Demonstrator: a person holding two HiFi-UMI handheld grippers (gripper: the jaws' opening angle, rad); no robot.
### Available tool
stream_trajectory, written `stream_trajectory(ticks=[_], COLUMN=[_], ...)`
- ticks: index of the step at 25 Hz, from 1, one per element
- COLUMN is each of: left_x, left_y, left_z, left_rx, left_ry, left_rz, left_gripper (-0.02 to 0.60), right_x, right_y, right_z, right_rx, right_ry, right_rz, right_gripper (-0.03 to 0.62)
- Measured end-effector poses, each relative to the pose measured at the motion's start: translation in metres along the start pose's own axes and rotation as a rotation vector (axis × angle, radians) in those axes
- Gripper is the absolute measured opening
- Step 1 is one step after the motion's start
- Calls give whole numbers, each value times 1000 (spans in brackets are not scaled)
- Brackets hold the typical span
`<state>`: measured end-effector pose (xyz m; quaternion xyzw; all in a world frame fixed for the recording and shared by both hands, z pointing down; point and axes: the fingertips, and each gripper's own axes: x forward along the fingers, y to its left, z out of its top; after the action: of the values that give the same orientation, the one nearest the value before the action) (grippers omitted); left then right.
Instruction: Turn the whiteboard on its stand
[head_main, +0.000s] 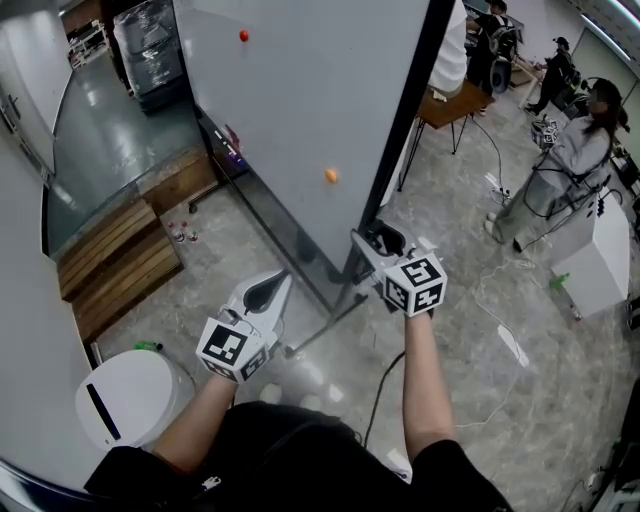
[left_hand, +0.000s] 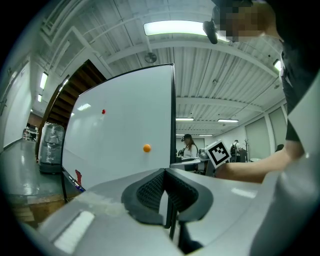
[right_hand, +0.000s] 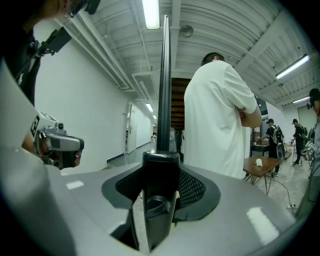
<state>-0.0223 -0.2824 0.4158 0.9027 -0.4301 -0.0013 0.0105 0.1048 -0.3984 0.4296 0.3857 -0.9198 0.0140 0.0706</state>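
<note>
The grip matters most here: the right gripper (head_main: 380, 243) is clenched on the black knobbed bracket (right_hand: 161, 170) at the near right edge of the whiteboard (head_main: 300, 90), which stands upright just ahead. I judge a slow, even sideways push best — no jerk, so the board swings rather than rocks. The left gripper (head_main: 270, 295) is closed on nothing, near left. The white bin (head_main: 150, 380), nearer left, is lidded — its contents are unseen.
</note>
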Motion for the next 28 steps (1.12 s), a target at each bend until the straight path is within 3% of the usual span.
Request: stream_trajectory(ticks=[23, 28], left_x=[-8, -12], left_y=[14, 20], left_z=[27, 15], left_rx=[-14, -6], left_ry=[-15, -19], left_rz=[-28, -26], left_gripper=[3, 3], right_x=[-33, -36], right_y=[19, 13], right_z=[11, 3], right_rx=[1, 5], right_ry=[7, -3], right_rz=[-27, -32], right_gripper=[196, 196])
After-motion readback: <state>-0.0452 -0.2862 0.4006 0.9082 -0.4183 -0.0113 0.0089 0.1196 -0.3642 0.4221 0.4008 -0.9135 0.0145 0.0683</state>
